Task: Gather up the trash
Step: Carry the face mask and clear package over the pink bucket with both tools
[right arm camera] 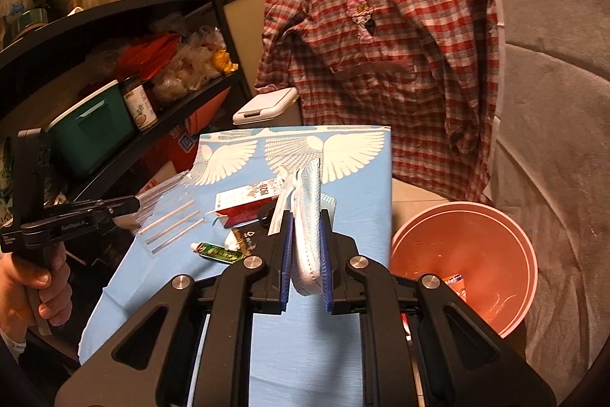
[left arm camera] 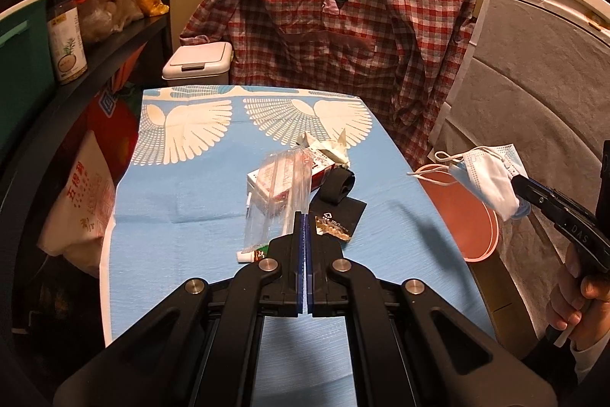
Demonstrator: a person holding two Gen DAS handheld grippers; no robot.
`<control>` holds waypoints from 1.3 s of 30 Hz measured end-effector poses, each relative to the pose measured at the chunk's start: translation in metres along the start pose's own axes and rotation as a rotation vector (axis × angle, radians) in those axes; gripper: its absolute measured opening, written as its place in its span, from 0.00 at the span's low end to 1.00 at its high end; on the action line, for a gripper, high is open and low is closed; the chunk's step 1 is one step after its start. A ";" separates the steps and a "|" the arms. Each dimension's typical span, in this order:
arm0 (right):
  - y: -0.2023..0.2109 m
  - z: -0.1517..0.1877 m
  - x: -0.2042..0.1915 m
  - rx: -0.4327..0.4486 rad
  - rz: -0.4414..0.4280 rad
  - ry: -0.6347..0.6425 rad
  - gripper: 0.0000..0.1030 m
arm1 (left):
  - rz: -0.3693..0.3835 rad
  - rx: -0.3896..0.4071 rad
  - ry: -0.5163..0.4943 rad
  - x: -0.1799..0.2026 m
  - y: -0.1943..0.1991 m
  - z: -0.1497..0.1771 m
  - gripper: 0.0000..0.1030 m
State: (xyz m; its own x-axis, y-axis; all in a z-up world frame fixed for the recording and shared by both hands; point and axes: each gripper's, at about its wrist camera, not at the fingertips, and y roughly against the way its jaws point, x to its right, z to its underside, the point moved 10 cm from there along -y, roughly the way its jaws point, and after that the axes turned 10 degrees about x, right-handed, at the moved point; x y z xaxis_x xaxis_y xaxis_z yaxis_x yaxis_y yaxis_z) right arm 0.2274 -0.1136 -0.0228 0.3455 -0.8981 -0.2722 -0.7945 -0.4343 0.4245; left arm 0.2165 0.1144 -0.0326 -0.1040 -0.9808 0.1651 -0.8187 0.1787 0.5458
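Note:
My left gripper (left arm camera: 305,216) is shut on a clear plastic bag (left arm camera: 278,193) holding white straws, and the bag (right arm camera: 171,216) hangs lifted over the left side of the blue cloth. My right gripper (right arm camera: 307,212) is shut on a blue-and-white face mask (right arm camera: 309,227). The left wrist view shows this mask (left arm camera: 492,174) held in the air off the table's right edge, above a salmon-pink bin (left arm camera: 472,216). The bin (right arm camera: 465,266) stands on the floor with a few scraps inside. A red-and-white carton (left arm camera: 267,182), a green tube (right arm camera: 217,250) and a black wrapper (left arm camera: 339,216) lie on the cloth.
A checked shirt (left arm camera: 343,25) hangs behind the table's far edge. A white lidded bin (left arm camera: 198,63) stands at the back left. Black shelves (right arm camera: 114,25) with pots, jars and bags run along the left. Grey padding (right arm camera: 553,102) fills the right side.

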 end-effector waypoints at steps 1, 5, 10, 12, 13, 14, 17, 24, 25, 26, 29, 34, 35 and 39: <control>0.001 0.000 0.002 0.002 0.004 0.000 0.13 | 0.001 0.001 -0.001 0.001 0.000 0.000 0.00; 0.003 -0.004 0.010 0.013 0.019 -0.002 0.13 | 0.004 0.005 -0.005 0.006 -0.002 -0.003 0.00; 0.005 -0.006 0.018 0.020 0.035 -0.006 0.13 | 0.013 0.013 -0.009 0.016 -0.004 -0.007 0.00; 0.006 -0.007 0.023 0.023 0.041 -0.010 0.13 | 0.018 0.015 -0.010 0.020 -0.005 -0.009 0.00; 0.006 -0.007 0.024 0.024 0.044 -0.011 0.13 | 0.021 0.017 -0.011 0.023 -0.006 -0.010 0.00; 0.006 -0.008 0.026 0.025 0.047 -0.012 0.13 | 0.024 0.018 -0.013 0.026 -0.006 -0.011 0.00; 0.008 -0.009 0.032 0.029 0.054 -0.019 0.13 | 0.033 0.020 -0.016 0.033 -0.008 -0.012 0.00; 0.010 -0.011 0.044 0.032 0.075 -0.030 0.13 | 0.048 0.019 -0.029 0.047 -0.015 -0.015 0.00; 0.011 -0.012 0.046 0.033 0.078 -0.032 0.13 | 0.050 0.019 -0.031 0.049 -0.016 -0.015 0.00; 0.011 -0.012 0.047 0.034 0.082 -0.034 0.13 | 0.053 0.019 -0.032 0.051 -0.017 -0.015 0.00; 0.012 -0.014 0.053 0.036 0.091 -0.038 0.13 | 0.058 0.019 -0.035 0.057 -0.019 -0.016 0.00; 0.014 -0.017 0.064 0.040 0.114 -0.039 0.13 | 0.068 0.020 -0.039 0.067 -0.023 -0.018 0.00; 0.014 -0.017 0.067 0.042 0.119 -0.040 0.13 | 0.071 0.021 -0.038 0.069 -0.024 -0.018 0.00; 0.016 -0.020 0.079 0.044 0.144 -0.044 0.13 | 0.083 0.025 -0.038 0.077 -0.027 -0.021 0.00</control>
State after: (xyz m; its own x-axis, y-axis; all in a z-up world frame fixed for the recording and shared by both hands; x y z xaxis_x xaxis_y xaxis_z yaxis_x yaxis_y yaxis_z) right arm 0.2517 -0.1928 -0.0206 0.2049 -0.9464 -0.2496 -0.8557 -0.2971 0.4237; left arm 0.2424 0.0356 -0.0177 -0.1931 -0.9650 0.1775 -0.8201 0.2580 0.5107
